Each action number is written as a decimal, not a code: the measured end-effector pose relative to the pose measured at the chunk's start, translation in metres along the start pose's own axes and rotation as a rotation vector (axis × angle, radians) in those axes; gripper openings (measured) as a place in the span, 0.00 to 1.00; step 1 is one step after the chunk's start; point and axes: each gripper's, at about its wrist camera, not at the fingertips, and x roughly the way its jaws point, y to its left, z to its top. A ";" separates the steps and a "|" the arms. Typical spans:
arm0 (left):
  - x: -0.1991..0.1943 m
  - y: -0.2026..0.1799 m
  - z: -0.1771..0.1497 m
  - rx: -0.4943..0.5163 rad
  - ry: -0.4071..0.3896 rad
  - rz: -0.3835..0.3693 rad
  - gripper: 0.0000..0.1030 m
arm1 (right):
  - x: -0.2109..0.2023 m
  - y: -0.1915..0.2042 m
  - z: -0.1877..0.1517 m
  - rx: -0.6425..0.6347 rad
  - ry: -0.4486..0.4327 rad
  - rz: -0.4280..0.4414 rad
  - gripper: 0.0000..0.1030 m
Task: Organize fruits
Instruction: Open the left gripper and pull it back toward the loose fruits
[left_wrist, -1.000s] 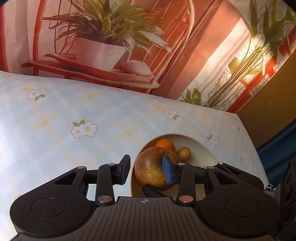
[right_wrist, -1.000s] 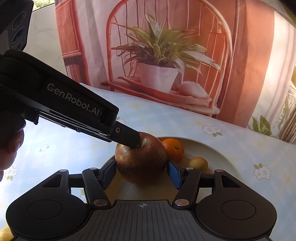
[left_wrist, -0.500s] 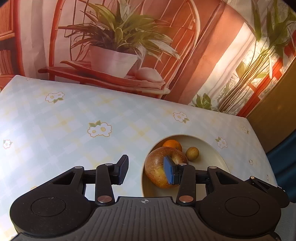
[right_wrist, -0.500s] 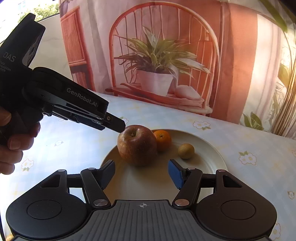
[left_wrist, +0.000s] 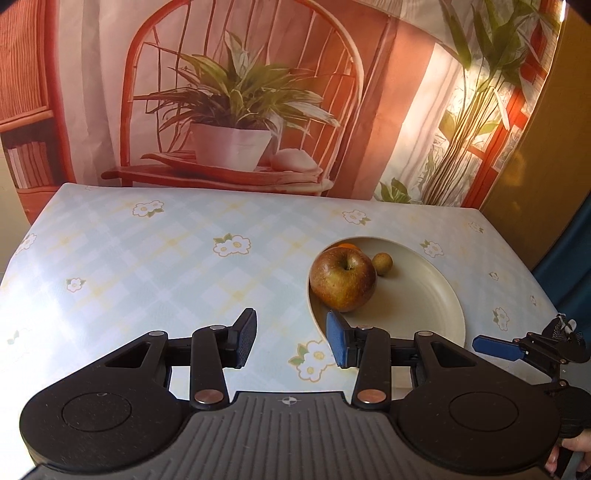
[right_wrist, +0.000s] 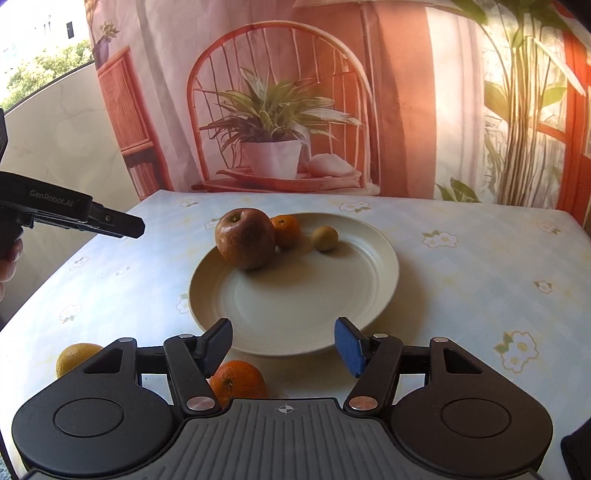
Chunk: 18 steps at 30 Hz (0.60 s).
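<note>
Both claws hang released over the flowered desk: right claw above a loose orange and what may be a lemon; left claw nearby. Beyond, the plate carries an apple, small orange and brownish fruit.

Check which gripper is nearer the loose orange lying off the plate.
Right. The right gripper hangs just above that orange, which sits by its left finger, near side of the plate. The left gripper is farther, over the table's left.
</note>
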 end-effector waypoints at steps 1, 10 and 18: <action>-0.003 -0.001 -0.004 0.004 0.002 0.002 0.43 | -0.003 -0.001 -0.003 0.013 -0.003 -0.002 0.57; -0.024 -0.014 -0.035 0.048 -0.005 -0.019 0.43 | -0.021 -0.002 -0.024 0.048 -0.006 -0.012 0.56; -0.031 -0.019 -0.058 0.045 0.010 -0.038 0.43 | -0.022 0.009 -0.031 0.046 0.007 0.011 0.56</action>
